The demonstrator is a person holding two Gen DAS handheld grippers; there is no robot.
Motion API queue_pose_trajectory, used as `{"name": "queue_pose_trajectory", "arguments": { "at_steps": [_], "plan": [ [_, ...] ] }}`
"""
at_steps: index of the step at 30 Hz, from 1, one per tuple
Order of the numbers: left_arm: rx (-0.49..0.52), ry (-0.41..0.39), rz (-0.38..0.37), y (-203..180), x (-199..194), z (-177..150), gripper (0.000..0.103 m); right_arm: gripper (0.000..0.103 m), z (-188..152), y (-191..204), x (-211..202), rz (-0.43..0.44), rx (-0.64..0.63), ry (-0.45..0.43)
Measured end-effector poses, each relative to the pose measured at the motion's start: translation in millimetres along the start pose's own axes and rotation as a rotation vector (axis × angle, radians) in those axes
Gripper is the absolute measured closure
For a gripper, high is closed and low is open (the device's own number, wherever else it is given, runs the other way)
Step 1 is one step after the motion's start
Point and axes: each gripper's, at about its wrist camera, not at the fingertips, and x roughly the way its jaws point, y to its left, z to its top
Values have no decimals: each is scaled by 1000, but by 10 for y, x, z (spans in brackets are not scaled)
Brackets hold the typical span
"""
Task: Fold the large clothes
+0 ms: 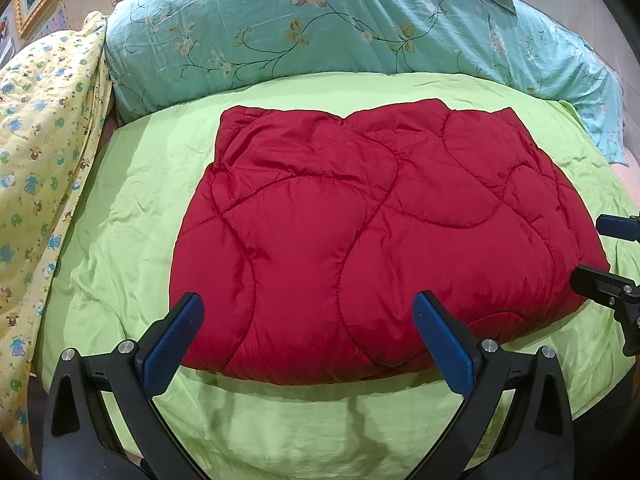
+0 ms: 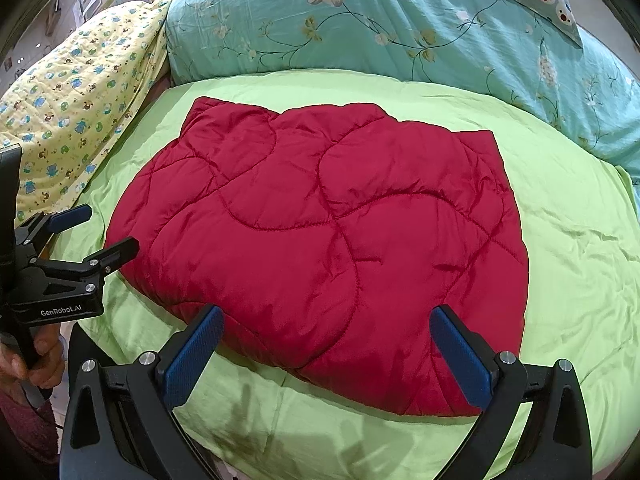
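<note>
Green bedsheet [image 1: 132,216] covers the whole work surface under both claws. Ahead of them, past the garment: teal floral duvet [image 1: 320,28] bunched along the far edge. Yellow printed quilt [image 1: 44,128] heaped off to the left of the left claw.

Red quilted jacket [image 1: 360,232] lies flat on the sheet, directly in front of both claws and already down to a compact rough rectangle. No sleeves visible, so I'd guess they're tucked inside. Its near edge sits between and just beyond the fingertips in each wrist view.

Left gripper [image 1: 308,320]: jaws spread wide, nothing held, poised at the near edge, left-hand part. Right gripper [image 2: 326,332]: also spread wide, empty, at the near edge toward the right corner. The person's hand [image 2: 28,360] shows on the left tool's handle.

Step, my read: between folds, or the fold's nearly done. If another fold is wanted, each claw needs to drop onto a near corner, pinch through the puffy layers, then carry the edge forward to the far edge. Padding is thick and slippery, so a shallow pinch may grab only the top layer.
</note>
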Motion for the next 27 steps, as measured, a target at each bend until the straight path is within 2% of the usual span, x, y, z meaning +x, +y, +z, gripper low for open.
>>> {"name": "queue_pose_trajectory", "arguments": {
  "at_steps": [27],
  "plan": [
    [-17, -6, 7, 8, -30, -19, 0, 0, -20, -17, -41, -11, 22, -11]
  ]
}}
